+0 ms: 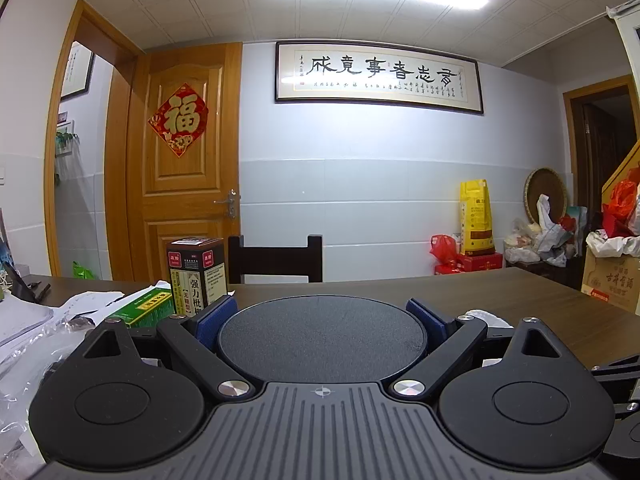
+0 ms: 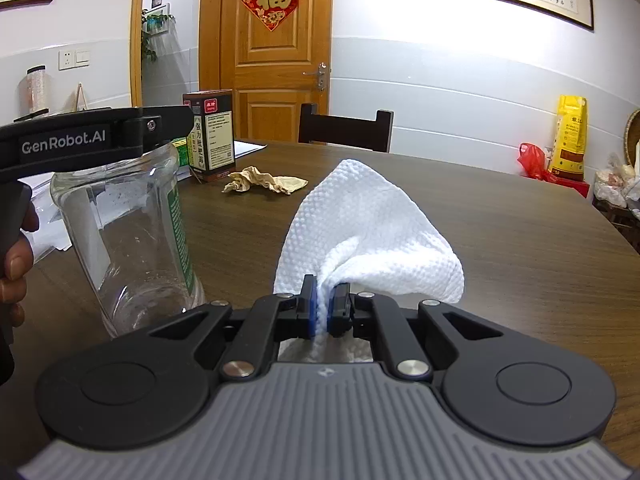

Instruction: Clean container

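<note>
A clear glass jar (image 2: 128, 232) with a green label stands tilted on the brown table (image 2: 500, 240), at the left of the right wrist view. My left gripper (image 2: 160, 128) is shut on its top. In the left wrist view the jar's round black lid (image 1: 320, 340) fills the gap between the blue pads (image 1: 218, 314) of the left gripper (image 1: 321, 308). My right gripper (image 2: 323, 308) is shut on a white paper towel (image 2: 368, 232), which fans up in front of it, to the right of the jar and apart from it.
A crumpled beige tissue (image 2: 264, 182) lies on the table beyond the jar. A dark medicine box (image 2: 210, 136) stands behind it, with papers and a green box (image 1: 144, 308) to the left. A dark chair (image 2: 346, 128) sits at the far edge. A person's hand (image 2: 16, 264) holds the left gripper.
</note>
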A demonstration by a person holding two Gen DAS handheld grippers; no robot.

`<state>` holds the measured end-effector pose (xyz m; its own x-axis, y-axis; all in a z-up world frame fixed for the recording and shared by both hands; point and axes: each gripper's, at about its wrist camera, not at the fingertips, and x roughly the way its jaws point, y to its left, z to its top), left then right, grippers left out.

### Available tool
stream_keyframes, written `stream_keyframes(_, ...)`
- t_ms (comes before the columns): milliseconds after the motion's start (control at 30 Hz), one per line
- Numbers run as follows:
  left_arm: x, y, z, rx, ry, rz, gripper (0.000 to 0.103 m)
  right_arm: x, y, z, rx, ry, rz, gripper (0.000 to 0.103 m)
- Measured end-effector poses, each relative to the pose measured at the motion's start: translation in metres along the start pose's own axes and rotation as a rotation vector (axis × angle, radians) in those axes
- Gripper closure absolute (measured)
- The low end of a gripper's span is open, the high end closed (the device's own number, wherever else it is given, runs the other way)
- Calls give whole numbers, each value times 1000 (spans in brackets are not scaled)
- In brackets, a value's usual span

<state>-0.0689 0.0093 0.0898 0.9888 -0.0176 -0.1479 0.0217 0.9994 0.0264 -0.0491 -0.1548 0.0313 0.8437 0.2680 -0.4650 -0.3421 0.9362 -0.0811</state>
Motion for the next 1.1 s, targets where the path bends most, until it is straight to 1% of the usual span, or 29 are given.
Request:
stream_keyframes(567,31,-7,10,4,-35,-17,9,24,-8,13,32,-14,-51,94)
stream_keyframes(1100,74,-17,16,1,-45,-35,9,50,-21,30,57,-20,-70,94)
